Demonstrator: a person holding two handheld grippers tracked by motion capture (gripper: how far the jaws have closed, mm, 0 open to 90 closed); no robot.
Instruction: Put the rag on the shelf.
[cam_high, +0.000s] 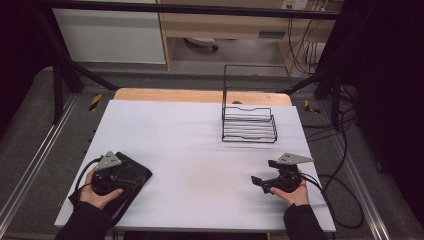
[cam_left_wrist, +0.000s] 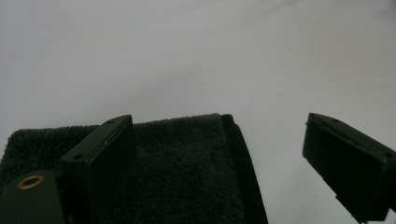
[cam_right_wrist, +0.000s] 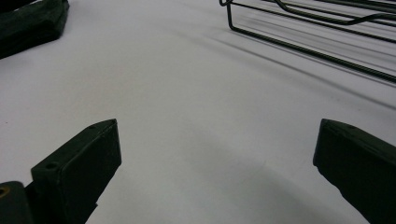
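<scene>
Hovering over the folded dark towel (cam_high: 131, 176) at about eight o'clock on the white table (cam_high: 200, 145), the left gripper (cam_high: 111, 176) holds its jaws spread wide and empty, one jaw above the cloth, probably lining up on its edge. The right gripper (cam_high: 262, 181), at four o'clock, likewise gapes over bare table. The towel's long axis seems to run from seven toward one o'clock. A wire rack (cam_high: 249, 125) stands at one o'clock.

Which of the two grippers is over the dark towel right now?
The left gripper, at the table's near left corner: its open jaws sit above the folded towel. The right gripper hangs over bare white table, also open.
</scene>
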